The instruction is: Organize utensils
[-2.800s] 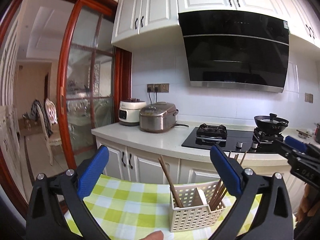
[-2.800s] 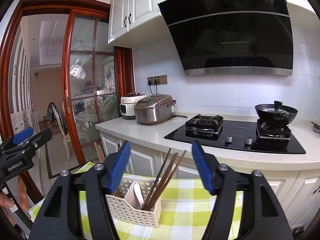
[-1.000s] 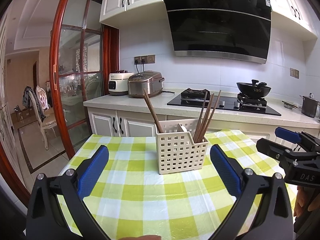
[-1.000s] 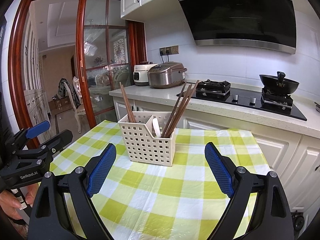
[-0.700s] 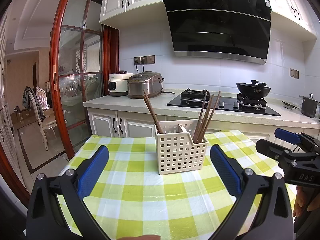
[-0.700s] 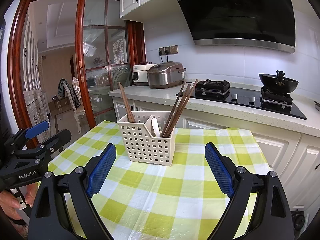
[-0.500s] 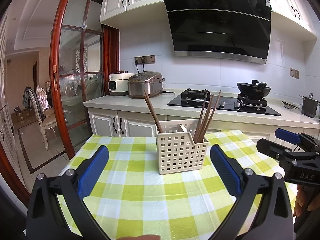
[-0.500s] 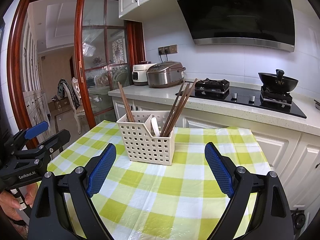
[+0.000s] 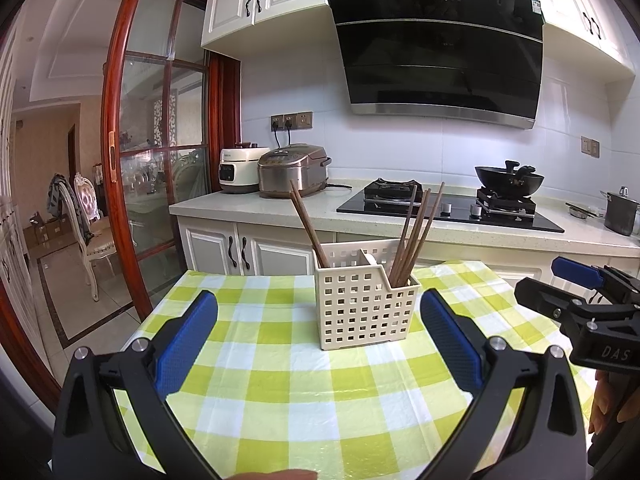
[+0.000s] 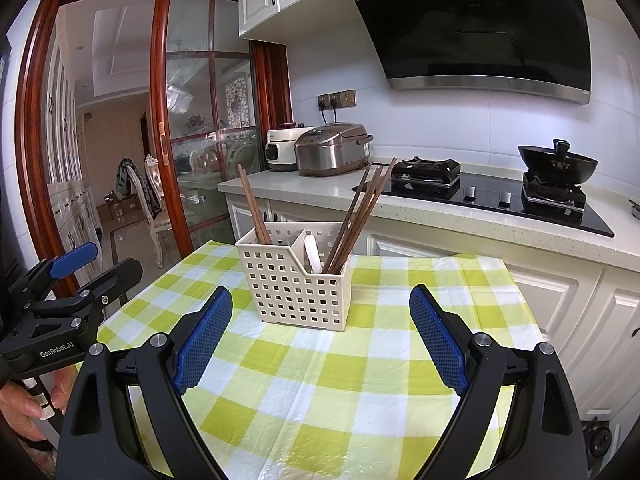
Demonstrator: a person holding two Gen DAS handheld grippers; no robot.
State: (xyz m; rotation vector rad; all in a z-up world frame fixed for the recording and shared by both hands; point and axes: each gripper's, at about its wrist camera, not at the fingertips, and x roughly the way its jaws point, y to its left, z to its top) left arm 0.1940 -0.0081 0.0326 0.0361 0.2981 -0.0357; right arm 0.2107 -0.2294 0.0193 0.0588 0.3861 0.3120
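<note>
Utensil caddy (image 9: pixel 362 308): cream plastic, matt, perforated with square holes
Chopsticks (image 9: pixel 414 232): dark brown wood, smooth
Tablecloth (image 9: pixel 288 364): green-and-white check, slight sheen, creased
Left gripper (image 9: pixel 318 340): matt black plastic; fingers (image 9: pixel 450 342) with blue textured pads
Rice cooker (image 9: pixel 292 170): brushed metal
Range hood (image 9: pixel 438 50): glossy black

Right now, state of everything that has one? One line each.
left claw: open, empty, above the tablecloth
right claw: open, empty
utensil basket: upright on the checked tablecloth
chopsticks: standing, leaning, split between left and right compartments
white spoon: inside the basket, by the divider
wok: sitting on the burner
</note>
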